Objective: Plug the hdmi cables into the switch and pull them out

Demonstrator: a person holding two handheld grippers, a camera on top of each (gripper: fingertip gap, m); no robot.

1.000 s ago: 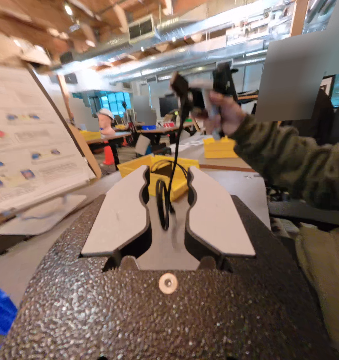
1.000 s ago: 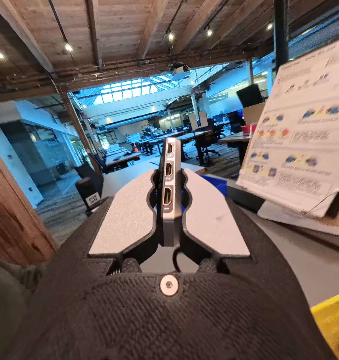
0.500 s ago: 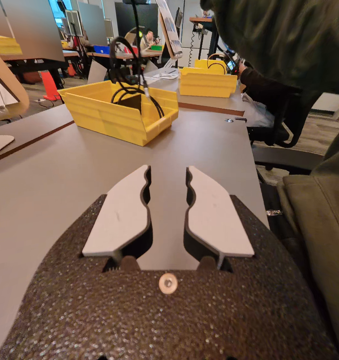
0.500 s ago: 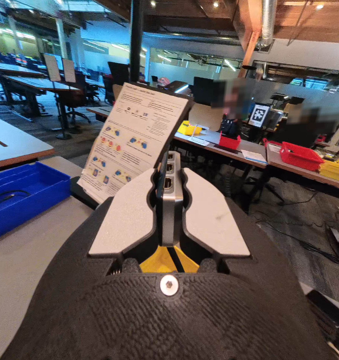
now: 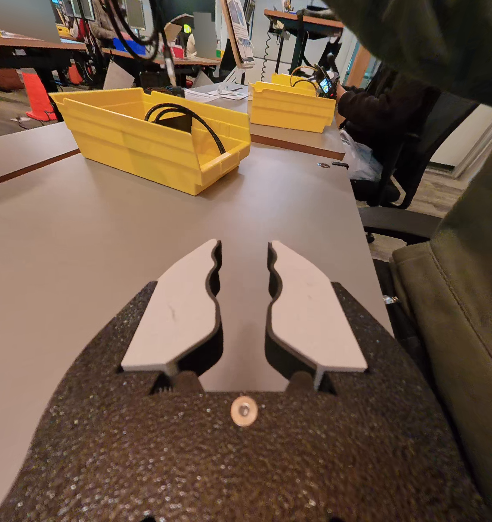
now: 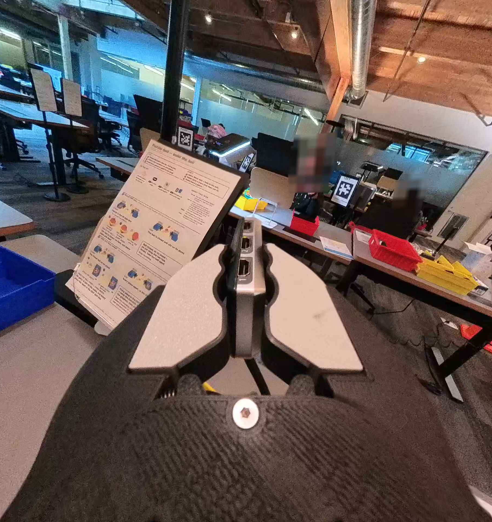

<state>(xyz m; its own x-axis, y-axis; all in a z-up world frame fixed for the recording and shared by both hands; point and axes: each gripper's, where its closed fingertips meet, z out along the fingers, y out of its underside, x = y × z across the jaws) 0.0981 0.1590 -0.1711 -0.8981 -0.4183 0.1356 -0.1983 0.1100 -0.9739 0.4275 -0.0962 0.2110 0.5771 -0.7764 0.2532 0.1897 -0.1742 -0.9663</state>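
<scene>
My right gripper (image 6: 246,248) is shut on the grey metal HDMI switch (image 6: 246,296), held on edge in the air with its empty ports facing forward. A black lead runs down from the switch's rear. My left gripper (image 5: 244,244) is open and empty, low over the grey table (image 5: 97,226). A black HDMI cable (image 5: 199,121) lies looped in the yellow bin (image 5: 143,141) ahead of it. Another black cable (image 5: 131,31) with a metal plug end hangs in the air above the bin at the top left.
A second yellow bin (image 5: 292,110) sits farther right on the adjoining table. An instruction sheet on a stand (image 6: 154,226) and a blue tray (image 6: 10,285) are to the left in the right wrist view. A person's green sleeve (image 5: 437,36) and office chair border the right edge.
My left gripper tilted down from the room to the tabletop and closed in on the yellow bin. My right gripper swung right with the switch still clamped.
</scene>
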